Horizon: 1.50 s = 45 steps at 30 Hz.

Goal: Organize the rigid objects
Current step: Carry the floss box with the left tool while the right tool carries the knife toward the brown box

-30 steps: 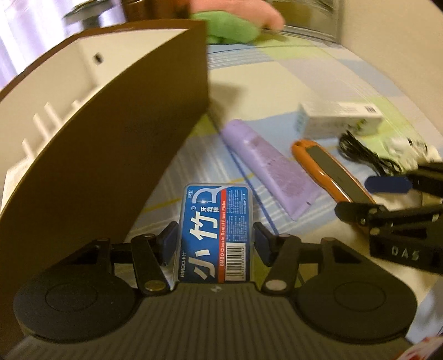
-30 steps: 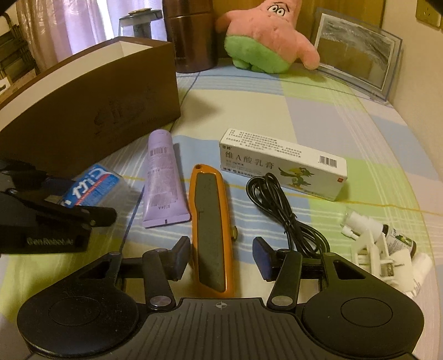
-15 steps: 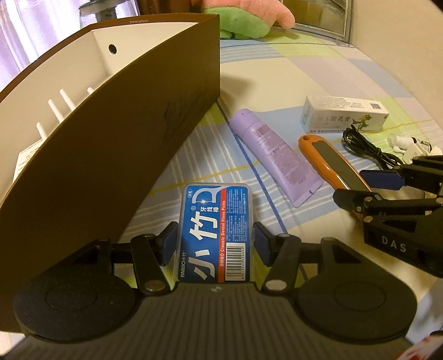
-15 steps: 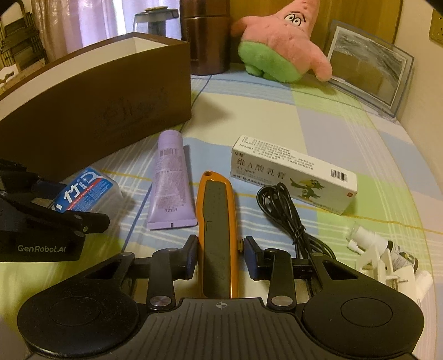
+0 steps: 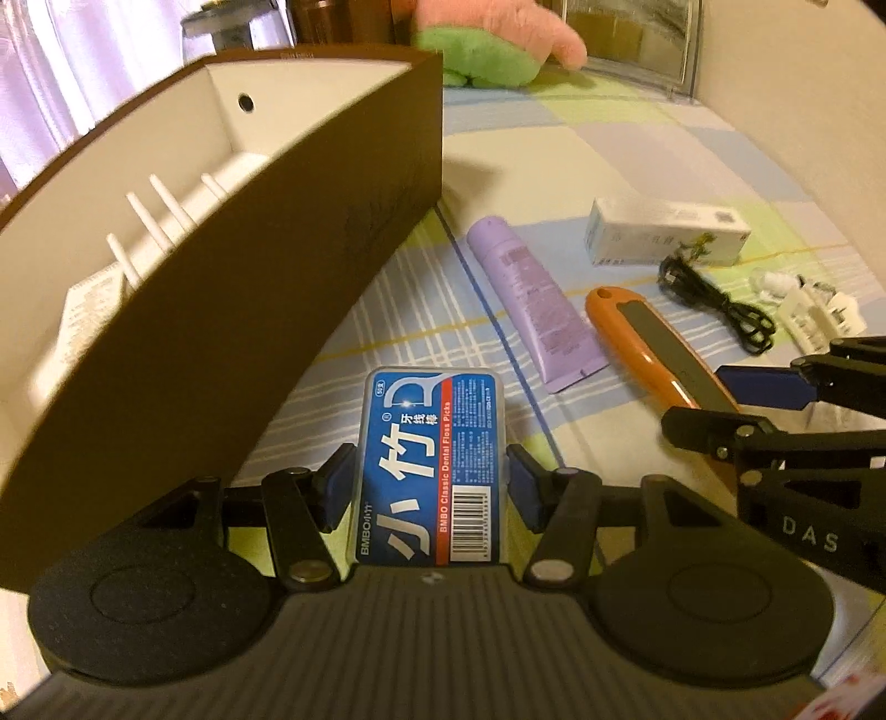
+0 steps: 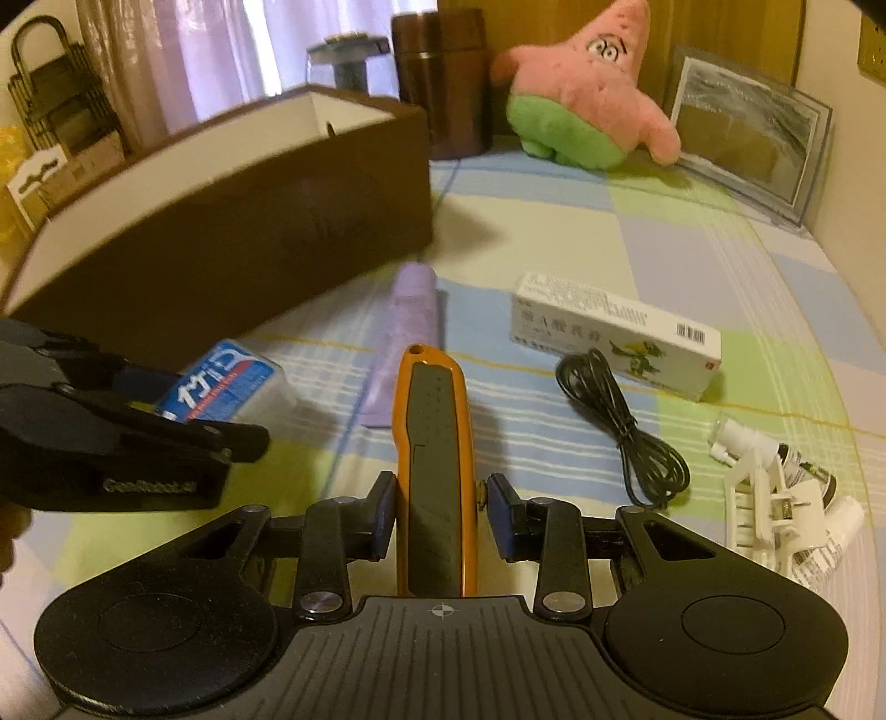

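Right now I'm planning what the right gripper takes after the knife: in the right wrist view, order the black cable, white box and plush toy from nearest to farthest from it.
From the right gripper, shut on the orange knife:
1. Black cable, just ahead on its right.
2. White box, behind the cable.
3. Plush toy, at the table's far edge.

The rear end of the blue rectangular floss pick box is hidden under the tool body. The pink and green plush toy is cut off by the top edge in the left wrist view. The print on the white cardboard medicine box is blurred. The lilac soft tube is partly hidden behind the orange utility knife.
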Motion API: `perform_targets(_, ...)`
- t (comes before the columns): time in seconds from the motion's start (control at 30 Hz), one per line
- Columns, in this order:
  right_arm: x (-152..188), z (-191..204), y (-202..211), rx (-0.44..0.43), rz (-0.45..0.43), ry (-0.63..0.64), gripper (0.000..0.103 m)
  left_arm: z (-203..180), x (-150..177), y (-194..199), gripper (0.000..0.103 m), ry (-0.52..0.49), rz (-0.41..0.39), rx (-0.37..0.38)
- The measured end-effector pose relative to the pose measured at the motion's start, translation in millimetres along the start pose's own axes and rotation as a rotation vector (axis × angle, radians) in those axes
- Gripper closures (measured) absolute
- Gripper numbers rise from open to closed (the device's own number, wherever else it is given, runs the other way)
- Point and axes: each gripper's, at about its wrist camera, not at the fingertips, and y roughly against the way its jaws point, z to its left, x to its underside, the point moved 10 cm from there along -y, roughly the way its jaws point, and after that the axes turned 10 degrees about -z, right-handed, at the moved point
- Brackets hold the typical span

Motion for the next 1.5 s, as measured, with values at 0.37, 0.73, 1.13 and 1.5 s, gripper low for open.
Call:
perform_targets(0.37,-52.3,49.8,33.3,-0.096,-0.087,0.023,0.071,22.8,-35.0,67.8,0.050,0.066,-0.131,-0.019)
perform_targets(0.73,-116.1,114.2,21.3,-0.224,-0.145,0.045,0.071,99.9,-72.1,106.2,0.050,0.149,-0.222,-0.154)
perform_targets(1.13,-179.1,132.4,-43.2,-0.238,-0.151,0.077,0.071,163.9,-115.0,72.4,0.050,0.203,-0.224,-0.196)
perform_targets(1.5,-207.9,119.3,-120.0,-0.205,-0.097,0.155,0.071,193.7,-143.2,-3.8,0.050,0.245,-0.154,-0.192)
